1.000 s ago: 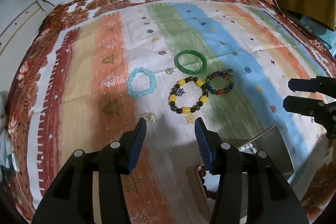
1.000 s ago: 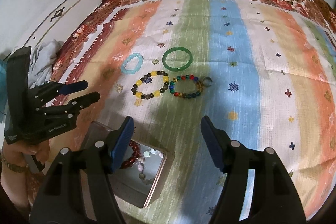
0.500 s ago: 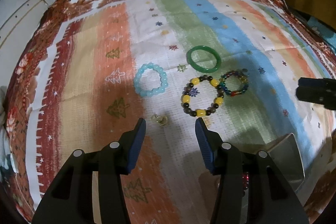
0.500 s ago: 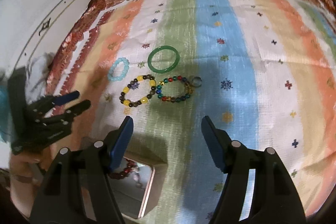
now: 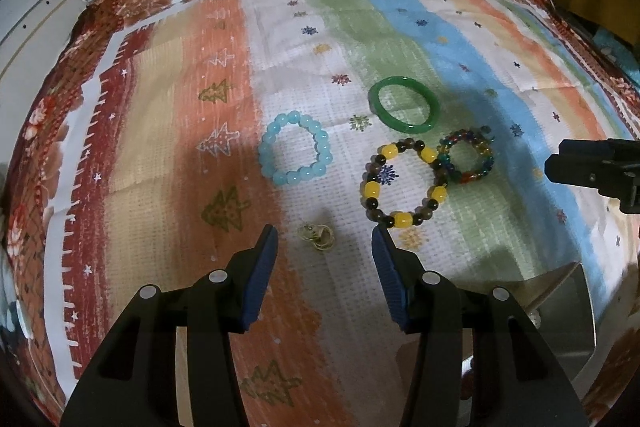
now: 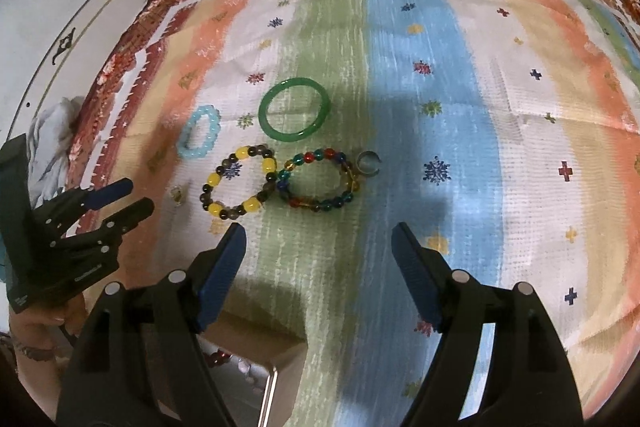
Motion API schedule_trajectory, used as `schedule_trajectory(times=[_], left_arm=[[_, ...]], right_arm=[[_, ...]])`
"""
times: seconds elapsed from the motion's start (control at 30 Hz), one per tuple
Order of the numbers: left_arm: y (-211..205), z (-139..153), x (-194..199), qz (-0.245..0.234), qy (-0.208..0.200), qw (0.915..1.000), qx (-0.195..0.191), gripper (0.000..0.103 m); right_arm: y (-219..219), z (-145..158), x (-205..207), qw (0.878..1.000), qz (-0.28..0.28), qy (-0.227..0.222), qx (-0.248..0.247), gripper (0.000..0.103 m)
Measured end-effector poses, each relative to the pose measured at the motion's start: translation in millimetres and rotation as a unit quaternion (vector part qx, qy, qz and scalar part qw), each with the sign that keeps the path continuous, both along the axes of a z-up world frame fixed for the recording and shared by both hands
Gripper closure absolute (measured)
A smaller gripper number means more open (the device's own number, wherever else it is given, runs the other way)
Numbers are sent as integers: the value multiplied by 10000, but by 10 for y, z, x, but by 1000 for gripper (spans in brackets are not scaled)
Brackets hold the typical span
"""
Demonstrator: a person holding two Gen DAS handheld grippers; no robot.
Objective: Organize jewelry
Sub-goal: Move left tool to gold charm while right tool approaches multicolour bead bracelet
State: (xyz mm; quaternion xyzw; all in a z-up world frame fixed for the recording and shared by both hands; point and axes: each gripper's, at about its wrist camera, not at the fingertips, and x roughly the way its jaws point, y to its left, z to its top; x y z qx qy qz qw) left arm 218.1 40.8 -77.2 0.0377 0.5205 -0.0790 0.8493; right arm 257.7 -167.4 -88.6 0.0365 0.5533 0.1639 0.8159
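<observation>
Nearest, the left gripper [image 5: 323, 242] hangs wide open and empty, a small gold ring pair [image 5: 318, 235] on the striped cloth [image 5: 168, 155] between its fingertips. The right gripper [image 6: 318, 239] is spread wide and empty above a metal box [image 6: 256, 379] holding red beads. Beyond lie a yellow-and-dark bead bracelet [image 5: 404, 183] touching a multicoloured bracelet [image 5: 466, 159], a pale blue bracelet [image 5: 295, 147], then a green bangle [image 5: 404, 103]. A small open ring [image 6: 368, 163] touches the multicoloured one.

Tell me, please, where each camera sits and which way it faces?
Left wrist: on the left gripper, looking forward and down at gold earrings; its open fingers show.
Right wrist: on the right gripper, facing the bracelets; its open fingers and the person's hand show.
Both share the green bangle and cloth.
</observation>
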Motion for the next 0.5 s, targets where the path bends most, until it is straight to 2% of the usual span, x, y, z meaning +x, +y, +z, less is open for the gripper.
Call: schedule_trajectory(times=[0.33,0.5], left_arm=[[86,-98,60,94,165,9998,-58,54],[142,-127,121,187,277,9990,-295,54]], right_arm=[[92,-178,213,9998,25,123,-157,30],[129,-259,311,9996,9,182,-197,30]])
